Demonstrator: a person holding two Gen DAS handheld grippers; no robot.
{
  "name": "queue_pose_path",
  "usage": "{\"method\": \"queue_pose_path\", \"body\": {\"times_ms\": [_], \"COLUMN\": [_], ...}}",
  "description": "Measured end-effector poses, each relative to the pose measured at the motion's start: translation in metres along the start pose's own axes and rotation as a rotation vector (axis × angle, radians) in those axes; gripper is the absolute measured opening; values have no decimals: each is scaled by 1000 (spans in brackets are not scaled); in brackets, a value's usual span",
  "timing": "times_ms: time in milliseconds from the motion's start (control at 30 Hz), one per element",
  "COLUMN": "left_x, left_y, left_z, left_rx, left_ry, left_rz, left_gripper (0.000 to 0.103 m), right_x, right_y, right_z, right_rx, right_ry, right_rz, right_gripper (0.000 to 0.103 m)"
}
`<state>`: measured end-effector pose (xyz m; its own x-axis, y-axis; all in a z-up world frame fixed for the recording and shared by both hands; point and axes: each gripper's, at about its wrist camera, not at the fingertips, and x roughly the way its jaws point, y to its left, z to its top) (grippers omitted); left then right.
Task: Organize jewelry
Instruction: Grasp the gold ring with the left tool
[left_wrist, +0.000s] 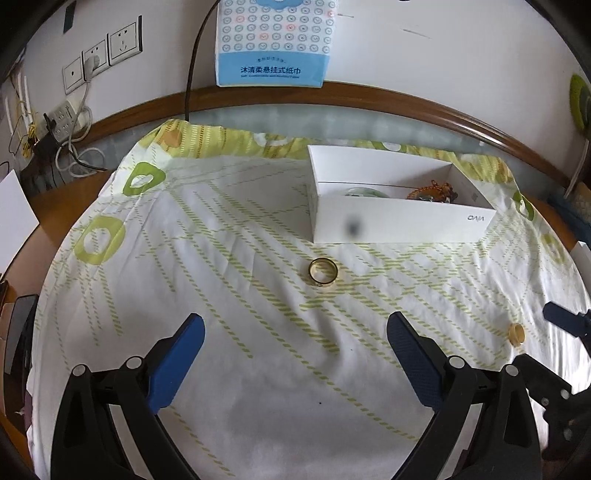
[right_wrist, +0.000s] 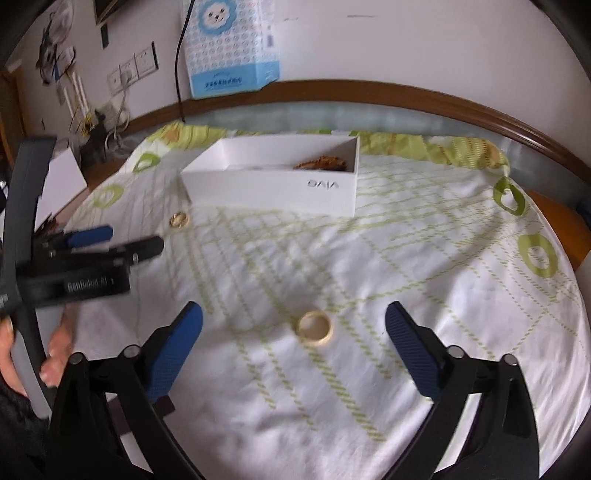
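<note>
Left gripper (left_wrist: 295, 325): fingers spread wide, empty, lower frame. Gold ring (left_wrist: 323, 271): on patterned cloth (left_wrist: 221, 229) at centre frame, just below white box (left_wrist: 399, 221). Right gripper (right_wrist: 293, 314): fingers spread, empty. Cream ring (right_wrist: 314, 326): on cloth between them, touching neither. Box holds beaded jewelry (left_wrist: 432, 192).

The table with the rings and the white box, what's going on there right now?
A person holds a two-finger gripper in each hand over a cloth-covered table. Both are open and empty. The left gripper faces a gold ring lying in front of the white box, which already holds some jewelry. The right gripper lines up on a pale ring on the cloth. Neither ring is picked up yet.
</note>
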<state>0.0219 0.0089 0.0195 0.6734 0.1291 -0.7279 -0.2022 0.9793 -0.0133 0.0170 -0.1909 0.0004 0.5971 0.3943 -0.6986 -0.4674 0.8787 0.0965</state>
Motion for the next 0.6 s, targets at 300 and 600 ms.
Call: {"method": "queue_pose_path", "body": {"times_ms": [300,600], "left_x": [20,38], "left_y": [-19,-21], "left_z": [11,24], "left_rx": [102,148], "left_ry": [70,58], "left_rz": [-64,-102], "left_gripper": [72,29], "right_x": [14,13], "right_y": [0,-21], "right_z": [-2,-1], "right_rx": [-3,95], "right_ry": [71,59], "right_rz": [-8,95], "right_gripper": [21,21]}}
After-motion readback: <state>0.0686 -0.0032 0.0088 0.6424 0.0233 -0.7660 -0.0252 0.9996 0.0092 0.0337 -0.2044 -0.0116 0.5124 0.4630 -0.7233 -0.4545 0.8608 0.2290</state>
